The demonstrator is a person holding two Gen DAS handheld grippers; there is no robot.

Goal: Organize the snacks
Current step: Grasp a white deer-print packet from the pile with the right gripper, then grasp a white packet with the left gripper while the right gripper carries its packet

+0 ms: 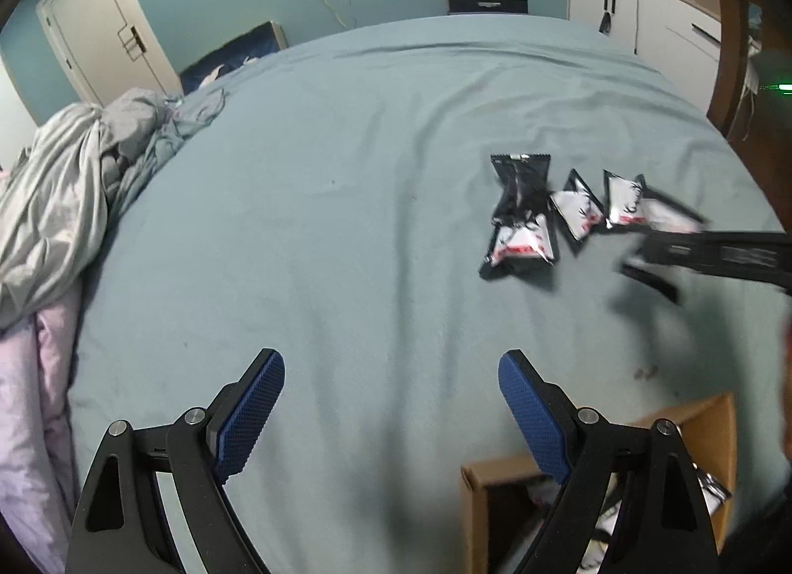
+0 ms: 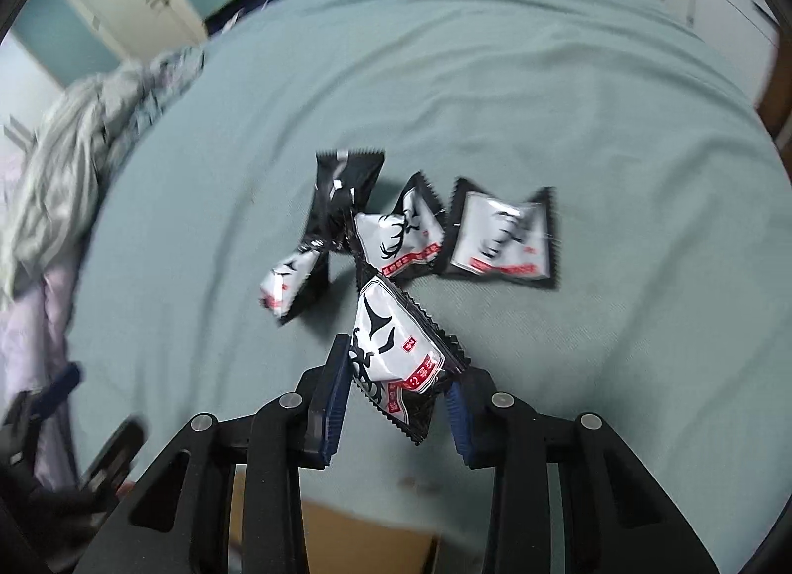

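My right gripper point(image 2: 396, 391) is clamped on a black-and-white snack packet point(image 2: 391, 351), which stands up tilted between the blue pads point(image 2: 334, 406) with its printed face toward the camera and its serrated lower corner hanging just below the fingers. No earlier view tells me how it got there, so I only report the grasp. Just beyond that gripper's tips, four more snack packets point(image 2: 406, 232) lie loose on the pale blue bedsheet point(image 2: 594, 128): one white-faced packet straight ahead, a second to its right, a black one propped up ahead and to the left, and a blurred one leaning at the left of that. Below the right gripper, at the near edge of the view, I see the rim of a cardboard box point(image 2: 366, 539). My left gripper point(image 1: 391, 401) is spread wide with nothing between its pads, hovering over bare sheet. From there the loose packets sit well ahead and to the right, and the right gripper shows as a dark blur reaching in from the right edge. The cardboard box lies close beneath the left gripper's right finger, with a few packets point(image 1: 713, 495) already inside. A heap of grey bedding point(image 1: 64, 208) lies far off to the left.
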